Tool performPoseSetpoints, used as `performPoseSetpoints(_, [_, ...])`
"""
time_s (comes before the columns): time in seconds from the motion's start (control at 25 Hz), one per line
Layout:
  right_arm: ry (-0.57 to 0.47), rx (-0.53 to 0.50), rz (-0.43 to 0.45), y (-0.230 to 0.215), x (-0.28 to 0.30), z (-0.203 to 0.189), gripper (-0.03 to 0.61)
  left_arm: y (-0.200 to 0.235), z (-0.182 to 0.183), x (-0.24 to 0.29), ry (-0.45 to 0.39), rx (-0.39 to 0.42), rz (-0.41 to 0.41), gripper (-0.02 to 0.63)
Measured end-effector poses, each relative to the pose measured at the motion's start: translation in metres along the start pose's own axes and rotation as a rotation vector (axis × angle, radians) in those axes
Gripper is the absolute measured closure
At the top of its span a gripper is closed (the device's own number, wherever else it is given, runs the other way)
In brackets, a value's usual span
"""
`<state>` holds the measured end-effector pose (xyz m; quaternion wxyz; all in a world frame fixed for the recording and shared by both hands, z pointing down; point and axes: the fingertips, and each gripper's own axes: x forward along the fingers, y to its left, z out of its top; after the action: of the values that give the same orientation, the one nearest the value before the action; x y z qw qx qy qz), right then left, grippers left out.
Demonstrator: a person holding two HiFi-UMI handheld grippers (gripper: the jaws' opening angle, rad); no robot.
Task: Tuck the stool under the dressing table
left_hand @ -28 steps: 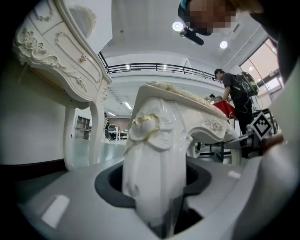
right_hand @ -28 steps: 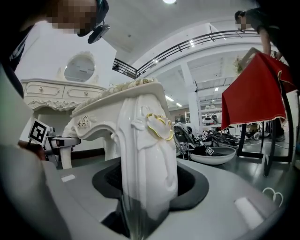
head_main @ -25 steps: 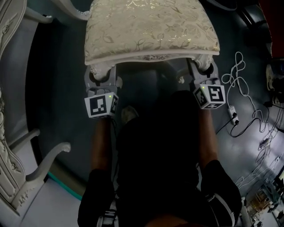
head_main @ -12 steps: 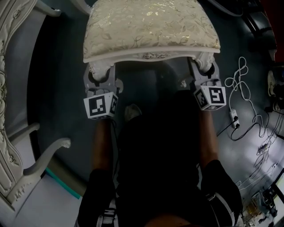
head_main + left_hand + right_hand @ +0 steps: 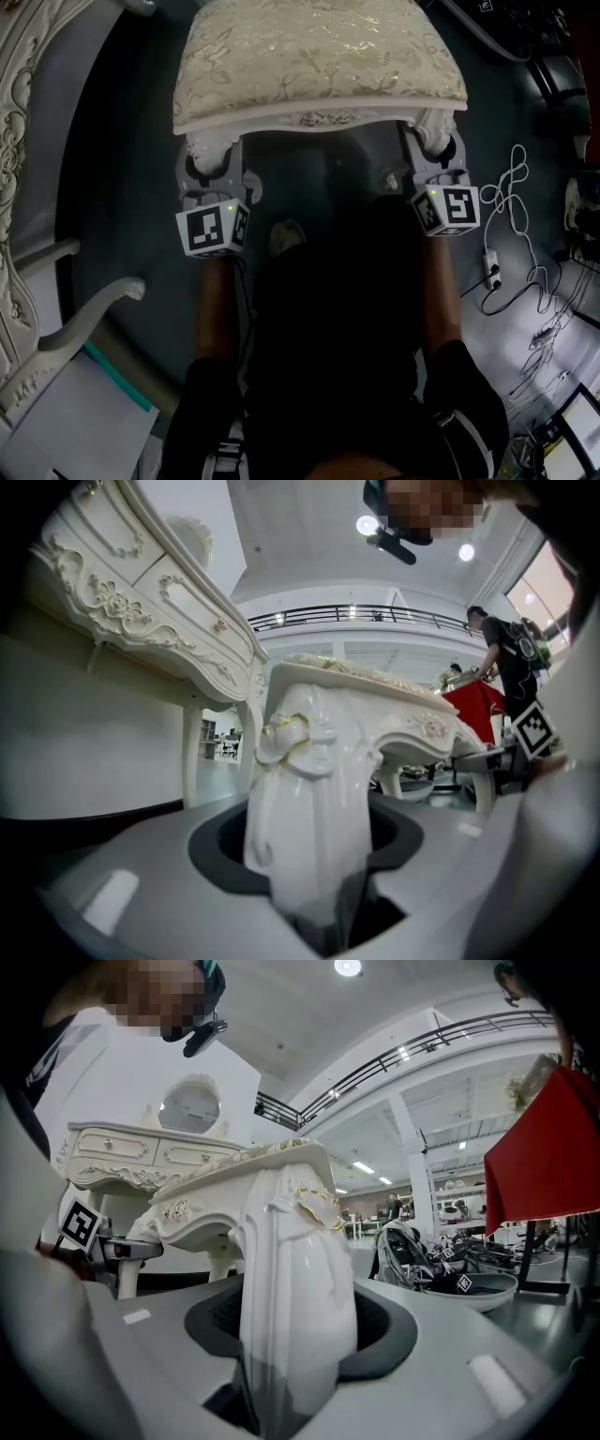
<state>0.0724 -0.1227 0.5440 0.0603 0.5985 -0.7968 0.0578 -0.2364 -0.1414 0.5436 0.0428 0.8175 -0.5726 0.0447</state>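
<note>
Stool (image 5: 319, 66) carried onward, legs (image 5: 309, 836) clamped between fingers (image 5: 122, 888)

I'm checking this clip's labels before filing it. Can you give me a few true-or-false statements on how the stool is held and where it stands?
1. The left gripper and the right gripper are each shut on the stool. True.
2. The stool is already tucked under the dressing table. False: it stands out in the open, with the table off to one side.
3. The stool's seat is plain red. False: it is cream with a gold leaf pattern.
4. Cables lie on the floor at the right of the head view. True.
</note>
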Motion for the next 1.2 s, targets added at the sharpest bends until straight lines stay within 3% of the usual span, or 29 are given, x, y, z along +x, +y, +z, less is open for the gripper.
performPoseSetpoints(0.4, [-0.029, 0.027, 0.119, 0.008, 0.018, 0.002, 0.348, 0.005, 0.009, -0.023, 0.013, 0.032, 0.134, 0.371])
performPoseSetpoints(0.68, [-0.041, 0.008, 0.245, 0.095, 0.063, 0.018, 0.348, 0.086, 0.015, -0.073, 0.004, 0.031, 0.266, 0.371])
performPoseSetpoints(0.88, [-0.048, 0.012, 0.327, 0.136, 0.081, 0.022, 0.348, 0.117, 0.019, -0.103, 0.009, 0.033, 0.352, 0.371])
performPoseSetpoints(1.0, [-0.065, 0.020, 0.224, 0.088, 0.056, 0.017, 0.348, 0.078, 0.019, -0.069, -0.002, 0.046, 0.255, 0.371])
performPoseSetpoints(1.2, [-0.101, 0.046, -0.018, -0.057, -0.039, -0.005, 0.348, -0.068, 0.016, 0.004, -0.023, 0.087, 0.029, 0.370])
